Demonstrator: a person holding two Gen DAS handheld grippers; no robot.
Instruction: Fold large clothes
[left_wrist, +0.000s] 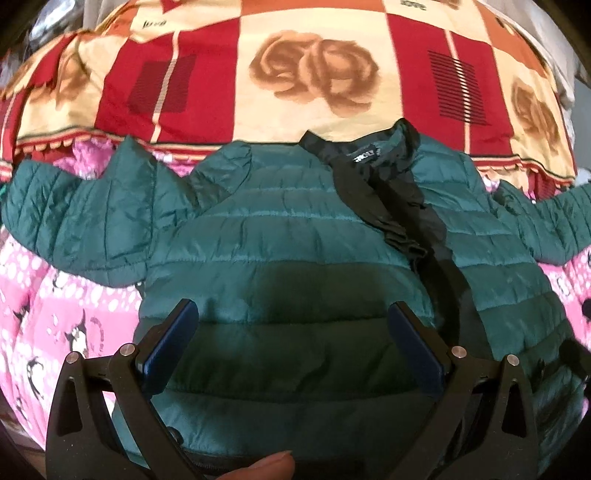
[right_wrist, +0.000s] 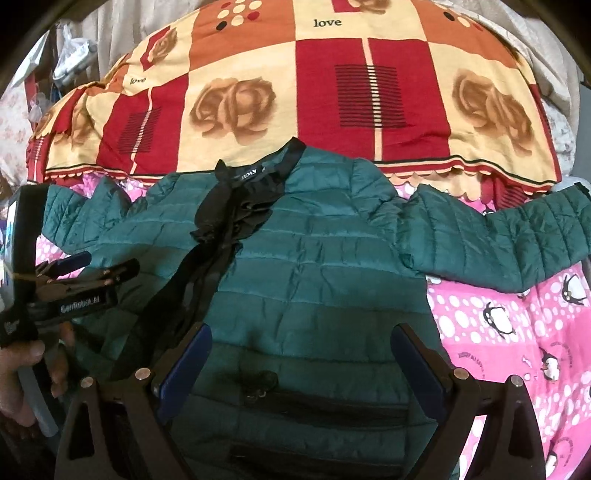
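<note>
Green quilted jacket (left_wrist: 295, 258) lies spread mid-frame on the pink sheet (left_wrist: 48, 314), sleeves out. Left gripper (left_wrist: 293, 325) and right gripper (right_wrist: 301, 350) hover wide, empty, seemingly above the hem; pinching each sleeve cuff suits folding inward.

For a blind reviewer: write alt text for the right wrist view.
A green quilted jacket lies spread flat, sleeves out, on a pink penguin-print sheet. The open right gripper hovers over its lower front, and the left gripper shows at the left edge. A red and cream rose-patterned blanket lies beyond.
</note>
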